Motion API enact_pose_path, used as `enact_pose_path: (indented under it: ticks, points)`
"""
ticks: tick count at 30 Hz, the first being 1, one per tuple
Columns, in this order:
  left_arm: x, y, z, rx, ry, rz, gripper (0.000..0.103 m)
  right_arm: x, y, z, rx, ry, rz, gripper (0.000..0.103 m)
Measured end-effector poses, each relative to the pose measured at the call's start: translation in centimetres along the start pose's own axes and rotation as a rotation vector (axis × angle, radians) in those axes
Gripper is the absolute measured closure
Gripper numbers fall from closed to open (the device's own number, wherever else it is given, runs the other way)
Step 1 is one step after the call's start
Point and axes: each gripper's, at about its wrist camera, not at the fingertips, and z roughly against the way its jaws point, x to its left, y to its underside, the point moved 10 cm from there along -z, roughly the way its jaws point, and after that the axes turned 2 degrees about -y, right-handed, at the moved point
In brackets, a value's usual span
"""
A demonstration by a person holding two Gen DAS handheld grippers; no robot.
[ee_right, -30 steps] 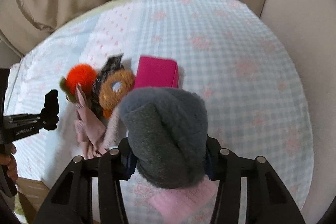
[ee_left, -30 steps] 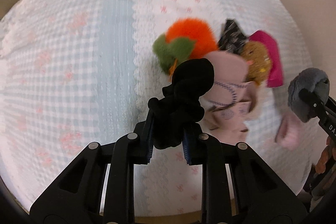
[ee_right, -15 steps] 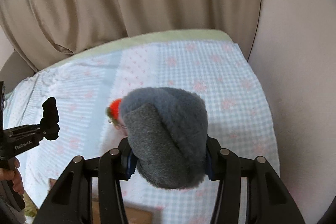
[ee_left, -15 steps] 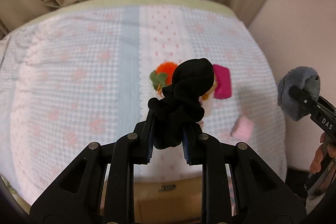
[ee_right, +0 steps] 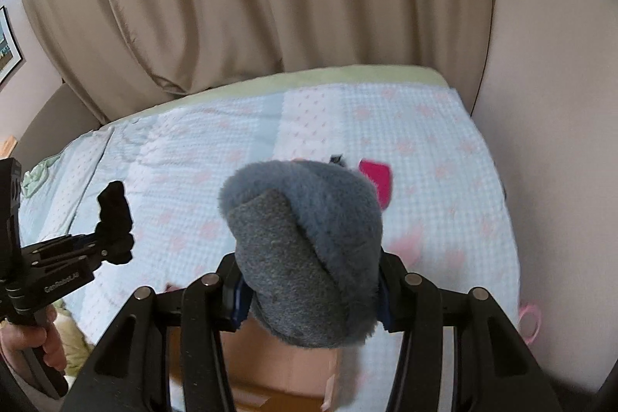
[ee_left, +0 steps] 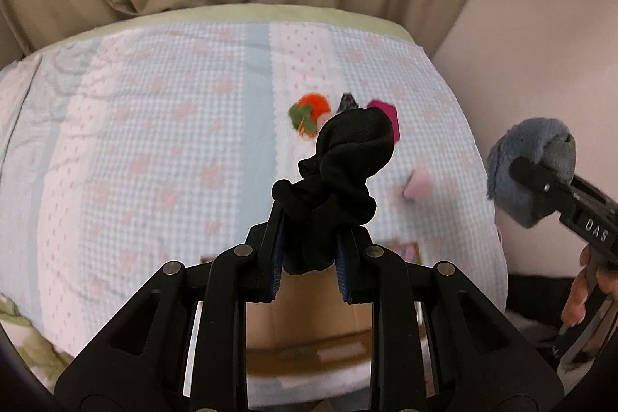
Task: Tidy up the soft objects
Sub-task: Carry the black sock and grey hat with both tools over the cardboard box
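With both grippers raised over the near edge of the bed, each load hangs free of the quilt, presumably for carrying toward the cardboard box at lower centre; left gripper is clamped on a bunched black sock, pinched low so the bulk stands above the jaws; right gripper is closed around a grey fuzzy sock, squeezed at its middle; left view alone shows the orange plush and pink item on the quilt, mid-frame; right view hides these behind the grey sock, showing only the magenta pouch.
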Motion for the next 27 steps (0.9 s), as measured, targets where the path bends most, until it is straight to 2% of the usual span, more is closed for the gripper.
enact_pose_path:
  ticks: [6,13,20,27]
  points:
    - [2.5,5.5,1.2,0.055,0.01,-0.025,0.083,3.6,5.8,-0.1,0.062,-0.01,-0.079,0.057]
    - [4.5,11.2,-0.3,0.143,0.029,-0.067,0.083,6.4,11.1,-2.1,0.146,0.026,-0.127,0.057]
    - [5.1,14.4,-3.6,0.222,0.049,-0.09,0.083,6.3,15.1,-5.8,0.237,0.068,-0.164,0.057]
    - [5.5,17.0,-8.8,0.31,0.034,-0.114,0.083,4.5,18.8,-11.0,0.354,0.104,-0.205,0.057]
